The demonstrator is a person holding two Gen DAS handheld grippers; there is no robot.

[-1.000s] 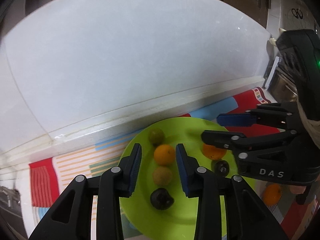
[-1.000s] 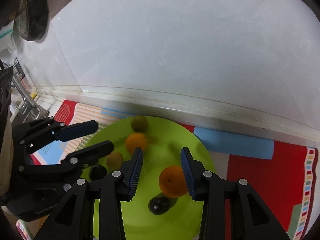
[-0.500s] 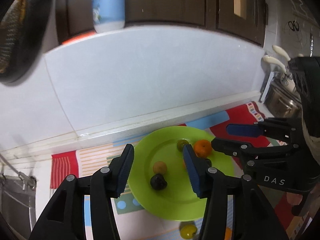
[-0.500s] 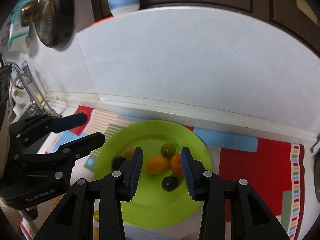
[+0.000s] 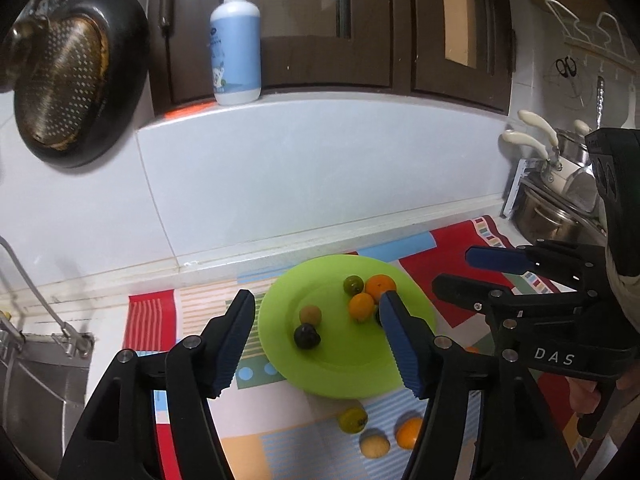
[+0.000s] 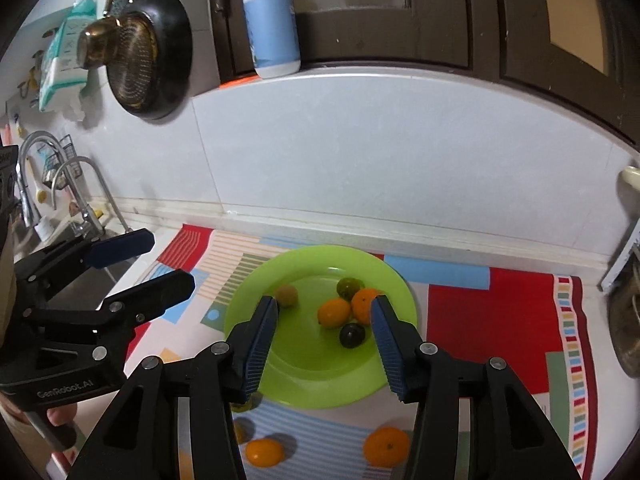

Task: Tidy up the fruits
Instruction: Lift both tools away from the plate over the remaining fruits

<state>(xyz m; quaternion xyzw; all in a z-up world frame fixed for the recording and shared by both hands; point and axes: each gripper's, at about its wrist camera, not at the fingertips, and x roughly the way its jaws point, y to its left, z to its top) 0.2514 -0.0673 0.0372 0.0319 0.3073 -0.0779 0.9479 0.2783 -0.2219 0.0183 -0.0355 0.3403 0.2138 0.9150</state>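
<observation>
A lime-green plate (image 5: pixel 340 364) (image 6: pixel 304 376) lies on a patterned mat and holds several small fruits: two oranges (image 5: pixel 381 285) (image 6: pixel 363 304), a green one (image 5: pixel 353 283) (image 6: pixel 347 287), a tan one (image 5: pixel 310 314) (image 6: pixel 286 295) and dark plums (image 5: pixel 306 336) (image 6: pixel 352 335). Loose fruits lie on the mat in front of the plate (image 5: pixel 353 420) (image 5: pixel 409 432) (image 6: pixel 265 452) (image 6: pixel 386 446). My left gripper (image 5: pixel 316 344) is open and empty, raised above the plate's left part. My right gripper (image 6: pixel 324 350) is open and empty, raised above the plate.
A colourful mat (image 6: pixel 492 312) covers the counter below a white tiled wall. A sink with taps (image 6: pixel 76 200) is at the left, steel pots (image 5: pixel 556 208) at the right. A soap bottle (image 5: pixel 236 52) stands on the ledge; a pan (image 5: pixel 76 76) hangs on the wall.
Both grippers have pulled back and up from close over the plate; the view has widened and the loose fruits on the mat now show. The fruits on the plate have shifted together.
</observation>
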